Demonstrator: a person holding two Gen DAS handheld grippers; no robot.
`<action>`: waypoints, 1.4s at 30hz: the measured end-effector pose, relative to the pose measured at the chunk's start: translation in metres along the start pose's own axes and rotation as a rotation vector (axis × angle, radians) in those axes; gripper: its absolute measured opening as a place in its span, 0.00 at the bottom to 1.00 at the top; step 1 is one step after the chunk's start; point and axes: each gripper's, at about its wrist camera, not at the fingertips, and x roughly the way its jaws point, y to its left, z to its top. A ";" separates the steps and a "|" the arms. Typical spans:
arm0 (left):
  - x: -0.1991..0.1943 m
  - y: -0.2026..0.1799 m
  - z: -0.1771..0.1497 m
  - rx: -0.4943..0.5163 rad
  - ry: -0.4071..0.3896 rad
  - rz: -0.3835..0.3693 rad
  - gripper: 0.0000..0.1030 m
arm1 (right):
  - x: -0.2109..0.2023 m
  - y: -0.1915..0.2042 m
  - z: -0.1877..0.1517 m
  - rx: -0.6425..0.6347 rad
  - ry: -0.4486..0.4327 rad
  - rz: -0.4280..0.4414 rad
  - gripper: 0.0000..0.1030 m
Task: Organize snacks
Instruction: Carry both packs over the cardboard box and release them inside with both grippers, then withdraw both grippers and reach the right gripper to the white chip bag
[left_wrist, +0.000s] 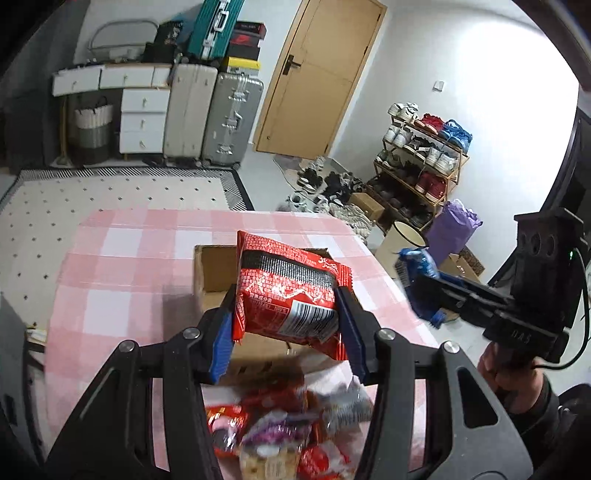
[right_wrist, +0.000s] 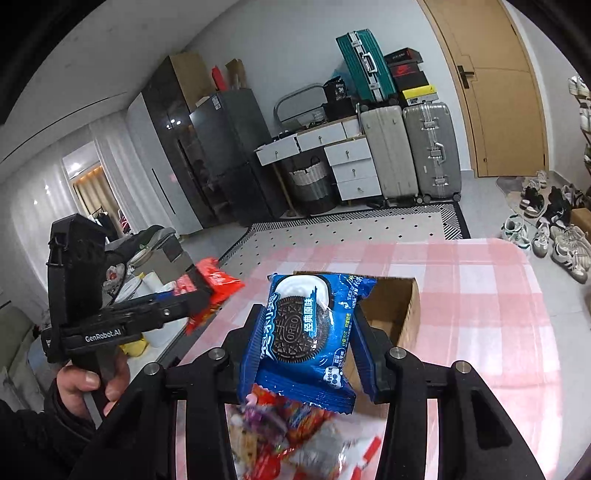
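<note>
The left tongs (left_wrist: 288, 321) are clamping a red snack packet (left_wrist: 291, 291), holding it above the near edge of the open cardboard box (left_wrist: 214, 269) on the pink-checked counter (left_wrist: 110, 258). The right tongs (right_wrist: 306, 350) are gripping a blue Oreo packet (right_wrist: 303, 332), likewise hanging just short of the box (right_wrist: 402, 314). The part of the box's inside that is showing appears empty, so the sorting seems to be only beginning. A loose snack pile (left_wrist: 280, 435) is lying on the counter beneath the tongs, waiting to be moved; most of the work is left.
</note>
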 end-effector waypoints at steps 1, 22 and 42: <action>0.012 0.002 0.004 -0.003 0.015 -0.007 0.46 | 0.008 -0.002 0.004 0.000 0.007 -0.003 0.43; 0.159 0.043 -0.006 -0.032 0.179 0.018 0.46 | 0.132 -0.063 -0.013 0.023 0.147 -0.035 0.45; 0.035 0.006 -0.028 -0.008 0.035 0.072 0.64 | 0.036 -0.019 -0.005 -0.004 0.006 -0.034 0.53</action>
